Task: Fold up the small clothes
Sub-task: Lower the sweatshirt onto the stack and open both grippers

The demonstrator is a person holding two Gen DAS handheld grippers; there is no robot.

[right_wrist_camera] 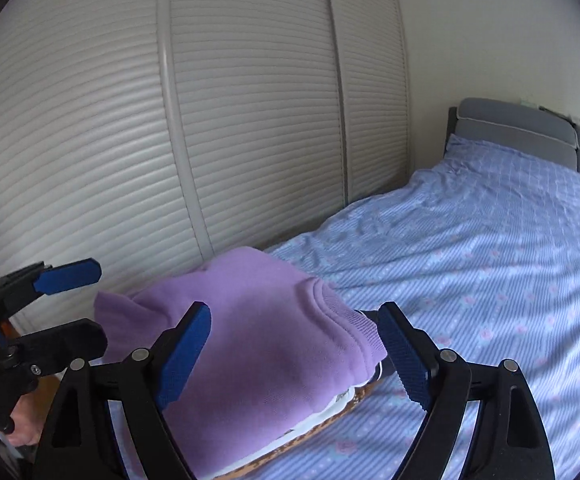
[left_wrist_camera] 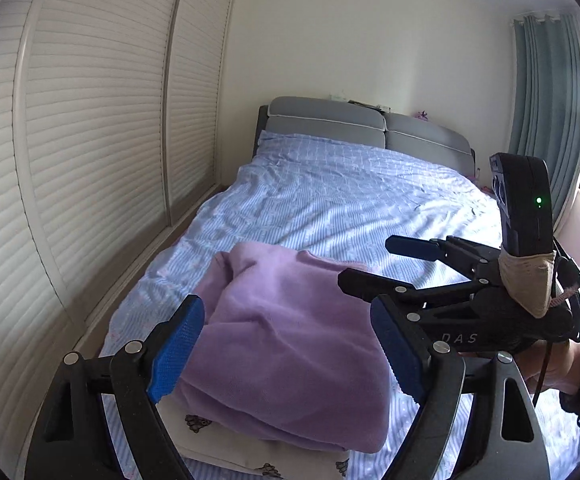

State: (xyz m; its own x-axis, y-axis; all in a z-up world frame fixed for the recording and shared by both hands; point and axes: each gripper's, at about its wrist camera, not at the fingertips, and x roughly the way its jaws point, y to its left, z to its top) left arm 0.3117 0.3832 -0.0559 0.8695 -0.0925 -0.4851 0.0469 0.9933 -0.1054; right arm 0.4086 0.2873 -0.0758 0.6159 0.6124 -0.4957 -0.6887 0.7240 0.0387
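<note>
A folded lilac fleece garment (left_wrist_camera: 286,344) lies on top of a white printed garment (left_wrist_camera: 226,444) at the near end of the bed. My left gripper (left_wrist_camera: 286,354) is open and empty, its blue pads (left_wrist_camera: 178,350) standing either side of the lilac pile, just above it. My right gripper (left_wrist_camera: 374,268) shows in the left wrist view, open and empty beside the pile. In the right wrist view the right gripper (right_wrist_camera: 300,354) is open over the lilac garment (right_wrist_camera: 258,344), and the left gripper (right_wrist_camera: 78,300) is open at the left.
The bed (left_wrist_camera: 350,200) has a blue patterned sheet and a grey headboard (left_wrist_camera: 366,128). White louvred wardrobe doors (left_wrist_camera: 90,160) run close along the bed's left side. A teal curtain (left_wrist_camera: 546,120) and a window stand at the right.
</note>
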